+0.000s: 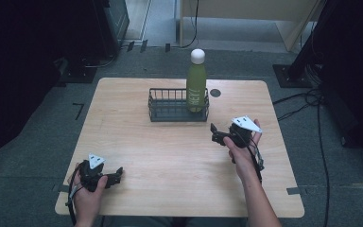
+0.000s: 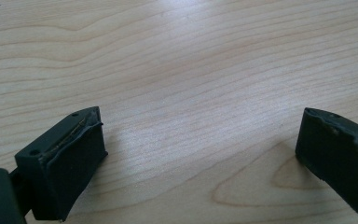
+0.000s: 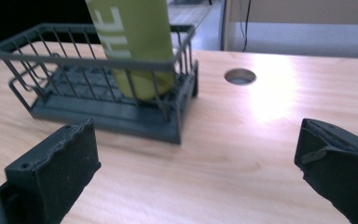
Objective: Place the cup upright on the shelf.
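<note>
A green bottle (image 1: pixel 196 84) with a white cap stands upright in the right end of a dark wire basket (image 1: pixel 170 107) at the back middle of the wooden table (image 1: pixel 170 156). My right gripper (image 1: pixel 216 134) is open, held just right of and in front of the basket, its jaws pointing left toward it. In the right gripper view the bottle (image 3: pixel 135 42) and basket (image 3: pixel 74 93) lie ahead, left of centre, between and beyond the spread jaws. My left gripper (image 1: pixel 118 174) rests open near the front left edge; its view (image 2: pixel 200 154) has bare wood between the jaws.
A round cable hole (image 1: pixel 215 92) sits in the table right of the basket, also seen as a hole (image 3: pixel 240 76) in the right gripper view. Cables (image 1: pixel 307 99) lie on the grey floor to the right. Dark equipment stands at both sides.
</note>
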